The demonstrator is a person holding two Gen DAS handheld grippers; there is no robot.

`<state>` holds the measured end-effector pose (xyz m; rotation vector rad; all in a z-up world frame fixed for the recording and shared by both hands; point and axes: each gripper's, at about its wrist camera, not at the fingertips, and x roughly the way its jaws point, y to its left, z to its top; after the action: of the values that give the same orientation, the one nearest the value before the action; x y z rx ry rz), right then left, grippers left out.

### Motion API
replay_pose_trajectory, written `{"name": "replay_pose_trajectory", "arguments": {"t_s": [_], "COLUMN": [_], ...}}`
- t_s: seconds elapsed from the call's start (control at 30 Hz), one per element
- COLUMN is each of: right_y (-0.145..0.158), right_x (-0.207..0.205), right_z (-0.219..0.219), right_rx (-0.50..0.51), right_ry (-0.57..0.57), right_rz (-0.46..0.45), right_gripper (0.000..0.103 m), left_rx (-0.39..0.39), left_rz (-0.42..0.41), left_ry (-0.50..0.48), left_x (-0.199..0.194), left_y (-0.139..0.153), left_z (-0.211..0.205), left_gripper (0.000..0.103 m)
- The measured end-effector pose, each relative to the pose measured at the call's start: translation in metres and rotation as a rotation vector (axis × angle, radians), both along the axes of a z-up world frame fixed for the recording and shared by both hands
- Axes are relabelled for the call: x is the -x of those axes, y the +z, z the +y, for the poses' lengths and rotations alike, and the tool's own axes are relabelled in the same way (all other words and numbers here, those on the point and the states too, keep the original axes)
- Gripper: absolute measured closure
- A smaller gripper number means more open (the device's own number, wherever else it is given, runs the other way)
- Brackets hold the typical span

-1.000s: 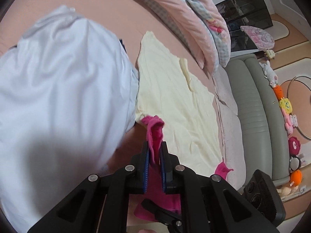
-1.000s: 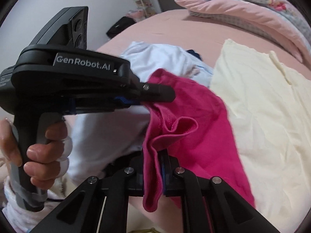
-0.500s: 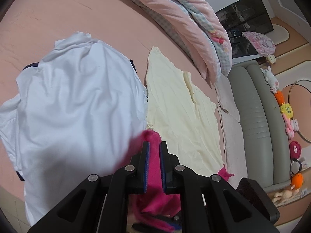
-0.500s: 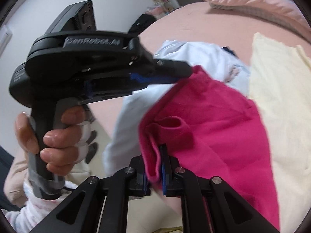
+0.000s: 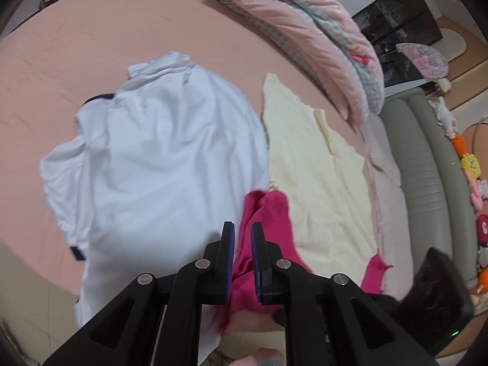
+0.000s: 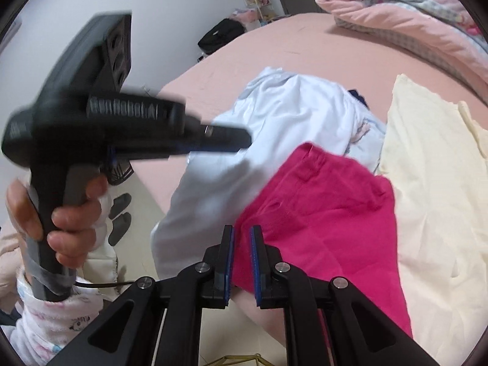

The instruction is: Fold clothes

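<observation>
From the left wrist view, a wide bed point(image 5: 106, 30) under a salmon-pink sheet fills the room's near side. A folded pink quilt point(image 5: 305, 21) lies at its far edge, a grey-green padded bench point(image 5: 427, 167) runs along the right side with small toys lined beside it, and a dark glass cabinet point(image 5: 396, 24) stands beyond. On the sheet a white shirt point(image 5: 158, 152) lies spread, a cream cloth point(image 5: 314, 158) just beside it. The left gripper point(image 5: 242, 235) has its tongs pressed onto a fold of the magenta garment point(image 5: 265, 222), which rises between them.

From the right wrist view, the same bed point(image 6: 259, 48) shows, with a white wall and a shelf at the back, a black bag point(image 6: 222, 35) near it. The magenta garment point(image 6: 320, 213) lies over the bed's near edge, overlapping shirt and cream cloth. The right gripper point(image 6: 241, 238) pinches its hem. A hand point(image 6: 64, 210) grips the left tool's handle; that tool is blurred here.
</observation>
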<state>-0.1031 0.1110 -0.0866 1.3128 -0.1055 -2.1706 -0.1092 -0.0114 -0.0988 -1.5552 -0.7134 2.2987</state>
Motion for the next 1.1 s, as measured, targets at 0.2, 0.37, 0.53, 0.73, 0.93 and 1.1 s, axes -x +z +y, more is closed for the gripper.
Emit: {"name": "replay_pose_trajectory", "arguments": {"t_s": [0.2,0.37,0.53,0.73,0.93,1.1], "right_y": [0.011,0.004,0.004,-0.002,-0.007,-0.015], "right_x": [-0.001,0.001,-0.015,-0.020,-0.040,-0.060], "right_z": [0.018,0.045,0.082,0.118,0.146,0.169], "right_rx": [-0.067,-0.102,-0.154,-0.168,-0.201,-0.202], "right_ry": [-0.021,-0.091,-0.173,-0.255,-0.313,-0.359], "right_rz": [0.039,0.004,0.001,-0.019,0.005,0.011], "right_gripper": [0.075,0.061,0.050,0.047,0.046,0.045], "left_rx": [0.004,0.090,0.137,0.115,0.117,0.050], "left_rz": [-0.026,-0.001,0.052,0.084,0.101,0.126], "left_ry": [0.026,0.001,-0.058,-0.118,-0.199,-0.212], "left_x": [-0.017,-0.036,-0.054,-0.065,-0.077,-0.085], "left_y": [-0.007,-0.005,0.004,0.009,-0.004,-0.019], "left_z": [-0.003,0.008,0.025,0.048,0.080,0.094], "left_gripper": [0.052,0.052,0.052,0.052,0.052,0.052]}}
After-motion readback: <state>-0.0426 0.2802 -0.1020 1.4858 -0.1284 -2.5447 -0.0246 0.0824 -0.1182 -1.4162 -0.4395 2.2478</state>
